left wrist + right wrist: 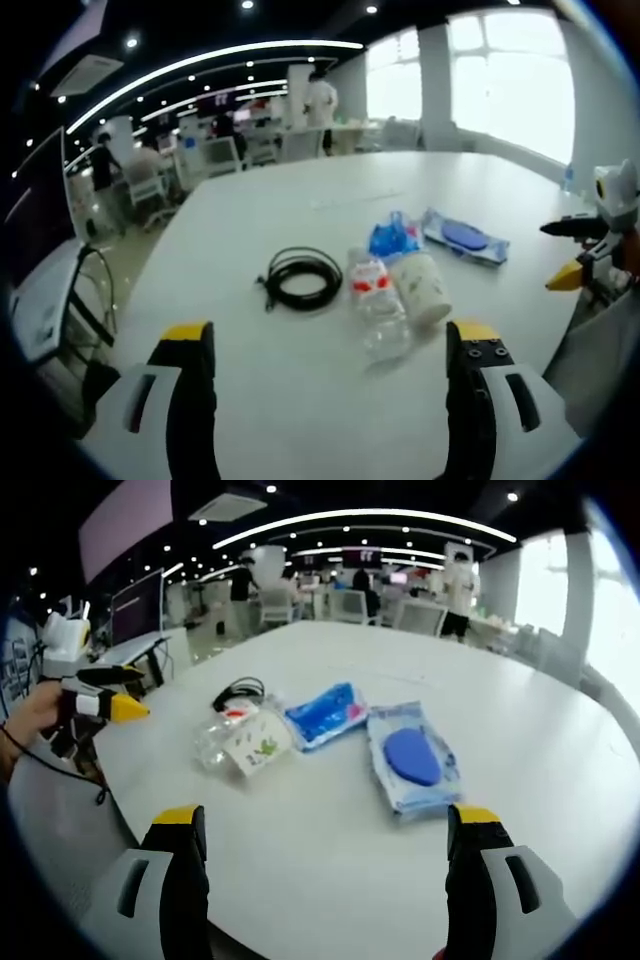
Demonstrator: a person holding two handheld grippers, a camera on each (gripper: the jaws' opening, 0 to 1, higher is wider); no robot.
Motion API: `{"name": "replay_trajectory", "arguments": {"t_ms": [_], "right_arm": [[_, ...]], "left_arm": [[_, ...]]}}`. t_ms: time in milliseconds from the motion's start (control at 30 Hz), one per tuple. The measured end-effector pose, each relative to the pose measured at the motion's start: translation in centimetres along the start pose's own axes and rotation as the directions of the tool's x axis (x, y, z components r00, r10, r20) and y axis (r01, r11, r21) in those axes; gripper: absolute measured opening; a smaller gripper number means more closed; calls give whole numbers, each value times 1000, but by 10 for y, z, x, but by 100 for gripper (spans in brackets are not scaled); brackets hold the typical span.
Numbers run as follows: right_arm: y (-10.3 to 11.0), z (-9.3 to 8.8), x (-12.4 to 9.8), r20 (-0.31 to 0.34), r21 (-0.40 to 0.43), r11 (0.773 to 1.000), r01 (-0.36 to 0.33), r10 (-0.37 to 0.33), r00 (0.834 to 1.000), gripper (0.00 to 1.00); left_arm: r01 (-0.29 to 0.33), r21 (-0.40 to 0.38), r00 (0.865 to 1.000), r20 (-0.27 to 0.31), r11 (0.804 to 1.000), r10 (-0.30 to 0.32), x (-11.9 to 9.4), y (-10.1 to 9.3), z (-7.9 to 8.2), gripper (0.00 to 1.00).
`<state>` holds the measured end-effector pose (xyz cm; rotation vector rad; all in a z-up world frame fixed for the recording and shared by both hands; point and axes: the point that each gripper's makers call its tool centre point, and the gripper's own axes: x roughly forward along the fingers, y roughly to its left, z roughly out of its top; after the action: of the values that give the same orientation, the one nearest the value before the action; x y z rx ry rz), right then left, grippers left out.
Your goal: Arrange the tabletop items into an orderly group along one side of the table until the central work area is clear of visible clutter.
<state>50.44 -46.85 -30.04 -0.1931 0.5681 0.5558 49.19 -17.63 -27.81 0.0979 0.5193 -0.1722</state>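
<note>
On the white table [300,400] lie a black cable coil [300,278], a clear bottle with a red label [375,302] on its side, a white paper cup [422,287] tipped beside it, a blue bag [393,238] and a wipes pack with a blue oval [465,238]. My left gripper [330,350] is open, short of the bottle, holding nothing. The right gripper [580,252] enters at the right edge. In the right gripper view, my right gripper [330,830] stands open before the wipes pack [412,757], blue bag [325,715], cup [255,745], bottle [213,738] and cable [238,692].
A hand holds the left gripper [100,695] past the table's left edge in the right gripper view. Desks, chairs [215,160] and standing people [320,100] fill the room behind the table. Bright windows [510,75] line the far side. A monitor [40,210] stands on a desk at left.
</note>
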Motion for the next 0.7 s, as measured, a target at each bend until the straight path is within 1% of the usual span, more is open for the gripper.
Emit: {"name": "replay_trajectory", "arguments": {"t_ms": [300,467,700], "right_arm": [[1,0,0,-2,-4,1000,-3,3,1000,100],[2,0,1,-2,-6,1000,-12,12,1000,100],[2,0,0,0,-8,1000,-13,13,1000,100]], "left_arm": [[6,-5,1000,-8,1000,-6,0,-1,-2,91],[-7,-13,1000,-20,1000,6,-1,1,-5,91],[-1,-18,1000,-24,1000,1,0,0,-5,90]]}}
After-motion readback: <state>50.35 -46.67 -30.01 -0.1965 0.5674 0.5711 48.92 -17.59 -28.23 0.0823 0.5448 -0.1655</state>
